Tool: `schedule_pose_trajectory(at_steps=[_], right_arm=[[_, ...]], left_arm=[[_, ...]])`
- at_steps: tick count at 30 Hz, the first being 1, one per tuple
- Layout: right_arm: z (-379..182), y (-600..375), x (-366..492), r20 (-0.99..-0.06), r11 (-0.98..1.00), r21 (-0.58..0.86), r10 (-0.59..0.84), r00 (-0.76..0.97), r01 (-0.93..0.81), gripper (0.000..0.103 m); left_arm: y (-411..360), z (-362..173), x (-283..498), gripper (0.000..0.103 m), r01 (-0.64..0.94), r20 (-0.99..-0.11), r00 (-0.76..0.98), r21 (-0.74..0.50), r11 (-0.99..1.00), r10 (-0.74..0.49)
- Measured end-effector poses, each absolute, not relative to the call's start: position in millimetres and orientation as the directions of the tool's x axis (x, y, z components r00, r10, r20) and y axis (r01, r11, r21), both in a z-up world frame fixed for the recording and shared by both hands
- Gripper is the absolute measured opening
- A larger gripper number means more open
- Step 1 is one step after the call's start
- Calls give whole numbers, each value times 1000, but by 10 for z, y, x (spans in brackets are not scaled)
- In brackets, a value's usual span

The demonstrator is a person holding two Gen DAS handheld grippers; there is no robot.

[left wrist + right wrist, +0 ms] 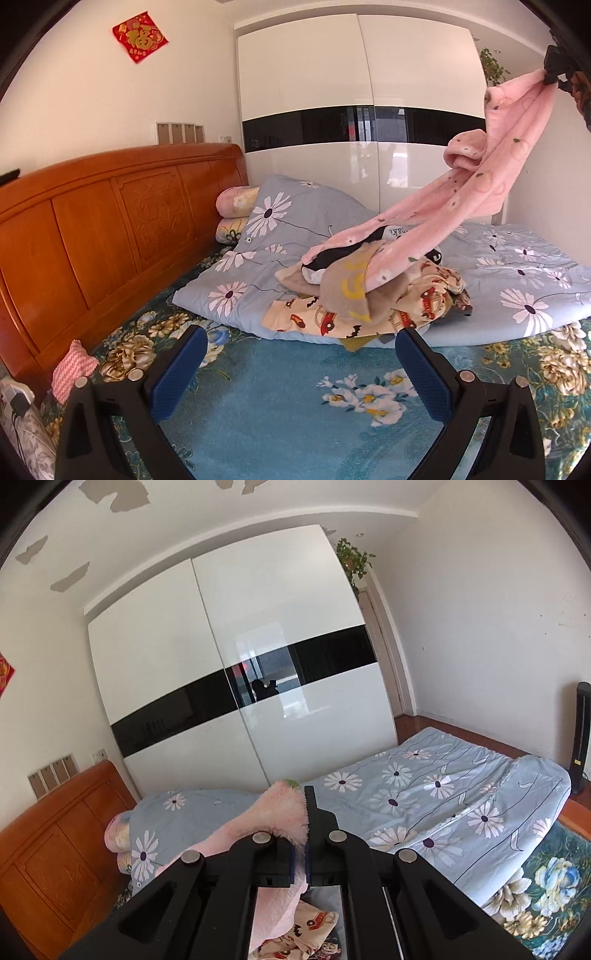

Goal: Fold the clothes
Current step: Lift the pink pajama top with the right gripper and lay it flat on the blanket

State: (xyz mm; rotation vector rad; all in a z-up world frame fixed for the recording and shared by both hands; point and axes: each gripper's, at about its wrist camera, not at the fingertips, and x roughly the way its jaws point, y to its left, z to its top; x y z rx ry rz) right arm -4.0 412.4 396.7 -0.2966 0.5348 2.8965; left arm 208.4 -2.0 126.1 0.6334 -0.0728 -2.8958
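A pink fleece garment (476,181) hangs stretched from high at the right down to a pile of clothes (373,291) on the bed. My right gripper (550,75) is shut on its top end, held high. In the right wrist view the gripper (301,812) is shut on the pink fleece (280,812), which drapes down to the left. My left gripper (301,354) is open and empty, low over the blue floral bedsheet (295,406), just in front of the pile. The pile holds a beige top, a black piece and a cream car-print garment (325,317).
A light-blue daisy quilt (517,273) lies under and behind the pile. A wooden headboard (110,221) stands at the left with pillows (236,201) beside it. A white wardrobe (351,110) fills the back wall. A pink checked cloth (72,369) lies near the headboard.
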Motion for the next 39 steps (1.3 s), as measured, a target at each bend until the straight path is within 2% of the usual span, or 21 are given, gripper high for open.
schedule_pose_trajectory(at_steps=[5,10,14,18,21,26,30,35,37,39], right_arm=[[4502,5004,903,-127,-891,351,259,-958,-287,3],[4928,5337,1632,-72,-912,187,358,-931,-365,3],[4981,5122,1764,-119,-939,56,331,-936,-339,3],[4778,4641,1579,-213,-966,-53,257,-943,-252,3],[4658,4148,1458,-255,-984,-87,174,-951,-157,3],[4765,3147,1398,-248,-997,-13,-68,-966,74,3],[5132,2524,1581,-149,-981,42,-192,-970,188,3],[5545,2434,1781,-37,-975,122,-192,-981,186,3],[5557,2575,1793,-37,-971,176,-168,-985,159,3],[5392,2797,1743,-75,-974,198,-128,-989,111,3]], left_arm=[[312,1372,2220,103,101,-419,-900,58,-993,-116],[526,1315,2297,103,54,-454,-890,-9,-999,-44],[621,1252,2397,103,36,-474,-880,-42,-998,-12],[495,1222,2596,103,59,-472,-880,-3,-998,-51],[209,1180,2713,103,114,-493,-866,-19,-993,-90],[-299,1234,2923,103,221,-493,-855,-74,-972,-157],[-606,1363,3149,103,291,-467,-854,-62,-955,-230],[-863,1429,3337,103,346,-465,-842,-75,-935,-274],[-917,1411,3381,103,355,-473,-837,-83,-931,-277],[-914,1360,3392,103,352,-483,-834,-94,-931,-267]])
